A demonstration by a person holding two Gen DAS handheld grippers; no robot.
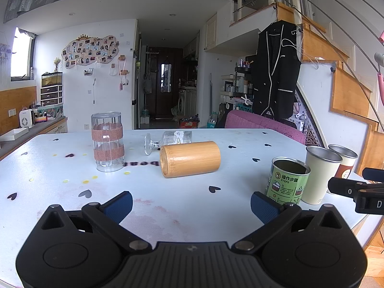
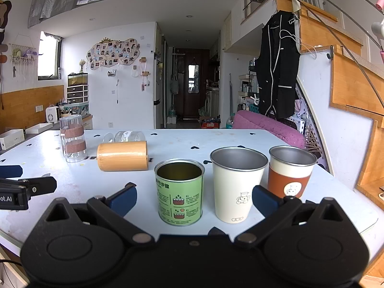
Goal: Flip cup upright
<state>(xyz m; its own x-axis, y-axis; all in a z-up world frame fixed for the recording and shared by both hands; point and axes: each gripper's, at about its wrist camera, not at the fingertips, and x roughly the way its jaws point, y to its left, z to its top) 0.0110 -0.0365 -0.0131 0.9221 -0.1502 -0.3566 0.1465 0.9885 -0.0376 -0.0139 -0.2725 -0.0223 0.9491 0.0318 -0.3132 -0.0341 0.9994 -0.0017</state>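
From my left wrist, my left gripper (image 1: 191,205) holds its blue fingers (image 1: 119,206) spread wide with nothing between them, above a bare stretch of the white surface (image 1: 168,206). Straight ahead the bamboo cup (image 1: 190,159) lies on its side, with open room all around its near side; the fallen stemmed glass (image 1: 168,140) lies just behind it and the upside-down clear glass (image 1: 107,141) stands to its left, apart from it. At right stand the green tin (image 1: 288,180) and the cream cup (image 1: 320,174), near the surface's right edge, with my right gripper poking in beyond them. From my right wrist, my right gripper (image 2: 194,200) is likewise open and empty, its fingers (image 2: 124,200) framing the green tin (image 2: 180,192) and cream cup (image 2: 236,184), both upright near the front edge; the brown-sleeved cup (image 2: 290,171) stands just beside them, close to the right edge. The bamboo cup (image 2: 123,155) lies further back at left.
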